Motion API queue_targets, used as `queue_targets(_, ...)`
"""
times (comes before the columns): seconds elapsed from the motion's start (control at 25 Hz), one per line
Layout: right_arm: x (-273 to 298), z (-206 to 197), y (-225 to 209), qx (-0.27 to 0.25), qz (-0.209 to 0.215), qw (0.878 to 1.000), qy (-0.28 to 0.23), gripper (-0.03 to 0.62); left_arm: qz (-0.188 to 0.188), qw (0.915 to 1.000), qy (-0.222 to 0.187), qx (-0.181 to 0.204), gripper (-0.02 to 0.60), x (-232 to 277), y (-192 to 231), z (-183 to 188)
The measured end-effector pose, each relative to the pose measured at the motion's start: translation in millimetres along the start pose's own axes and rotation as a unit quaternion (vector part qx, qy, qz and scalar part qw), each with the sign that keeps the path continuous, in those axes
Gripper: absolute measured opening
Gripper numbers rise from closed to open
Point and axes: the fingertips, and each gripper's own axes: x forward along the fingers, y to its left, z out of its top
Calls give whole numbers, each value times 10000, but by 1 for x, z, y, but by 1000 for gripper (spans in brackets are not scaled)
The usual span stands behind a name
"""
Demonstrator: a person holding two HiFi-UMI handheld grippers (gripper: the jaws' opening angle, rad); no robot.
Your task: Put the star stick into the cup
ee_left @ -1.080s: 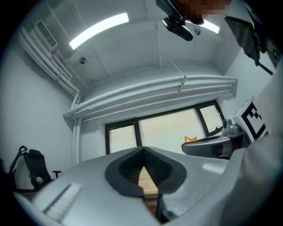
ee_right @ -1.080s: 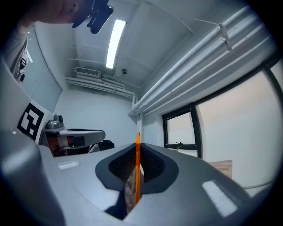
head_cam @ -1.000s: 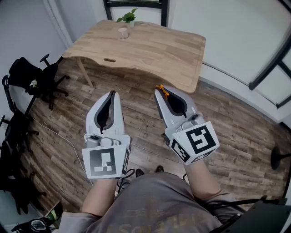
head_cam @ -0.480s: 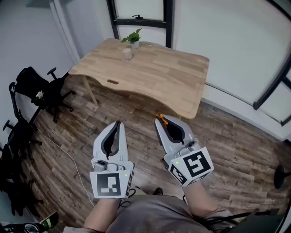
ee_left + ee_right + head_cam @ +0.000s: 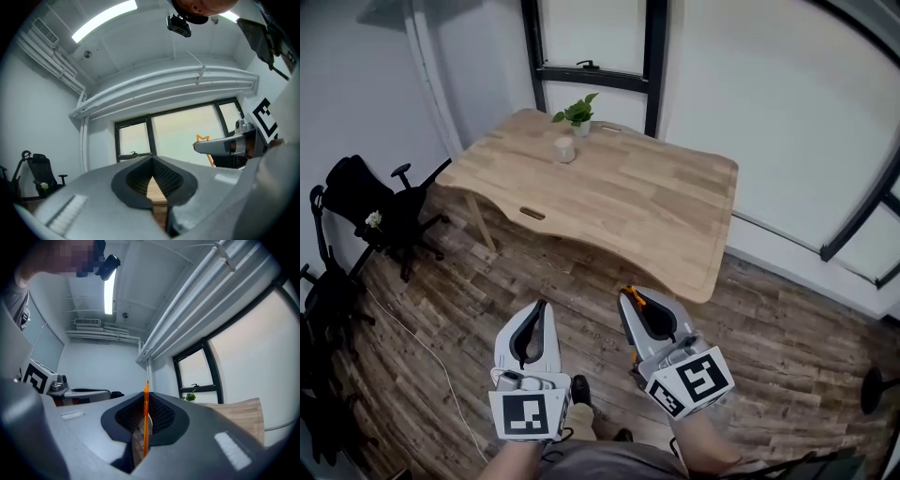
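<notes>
My right gripper is shut on a thin orange star stick, whose star end pokes out past the jaw tips. In the right gripper view the stick stands upright between the closed pads. My left gripper is beside it on the left, shut and holding nothing. From the left gripper view the star shows at the tip of the right gripper. The small pale cup stands on the far left part of the wooden table, well ahead of both grippers, which hang over the floor.
A small potted plant stands just behind the cup near the window. Black office chairs are at the left, and a white cable runs over the wood floor. The table's near edge lies between the grippers and the cup.
The view has tipped up, so the table sits lower and more of the window shows. Both grippers appear lower and smaller in view, still shut, the right one still holding the stick.
</notes>
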Motion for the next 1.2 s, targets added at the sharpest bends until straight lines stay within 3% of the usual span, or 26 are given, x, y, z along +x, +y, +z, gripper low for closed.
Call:
queue_targets(0.64, 203, -2, -25, -308, -162, 9994, 65, 44, -329, 9988, -283, -214, 2, 145, 137, -22)
queue_targets(1.2, 276, -18, -70, -236, -371, 9989, 164, 44, -513, 9983, 71, -275, 2, 224, 169, -55)
